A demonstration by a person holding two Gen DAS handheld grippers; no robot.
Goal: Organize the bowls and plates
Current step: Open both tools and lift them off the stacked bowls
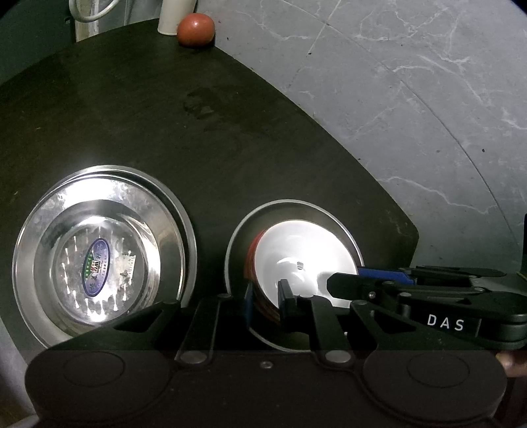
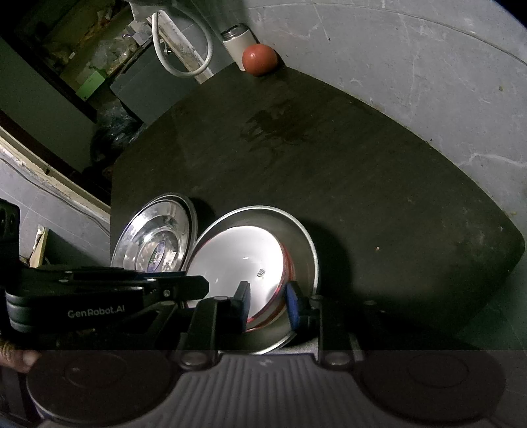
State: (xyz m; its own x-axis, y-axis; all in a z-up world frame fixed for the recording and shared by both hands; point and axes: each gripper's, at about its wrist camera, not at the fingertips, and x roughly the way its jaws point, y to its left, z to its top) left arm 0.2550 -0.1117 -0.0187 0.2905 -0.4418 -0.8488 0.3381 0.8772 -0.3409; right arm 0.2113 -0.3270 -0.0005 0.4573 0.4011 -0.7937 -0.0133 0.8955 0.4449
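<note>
Beyond table point(image 2: 362, 197), right wrist alone shows cluttered shelving point(image 2: 66, 49).

We see bowl point(image 1: 296, 260) in plate point(image 1: 342, 227), w/ plate stack point(image 1: 98, 250) just left. Tomato point(image 1: 196, 29) sits at table's point(image 1: 230, 131) far edge.

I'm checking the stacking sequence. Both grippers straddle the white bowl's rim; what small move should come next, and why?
Probably open both jaws a little and lift clear. The white bowl already seems seated in the steel plate, with the left gripper and right gripper astride its rim; grip tightness is unclear.
</note>
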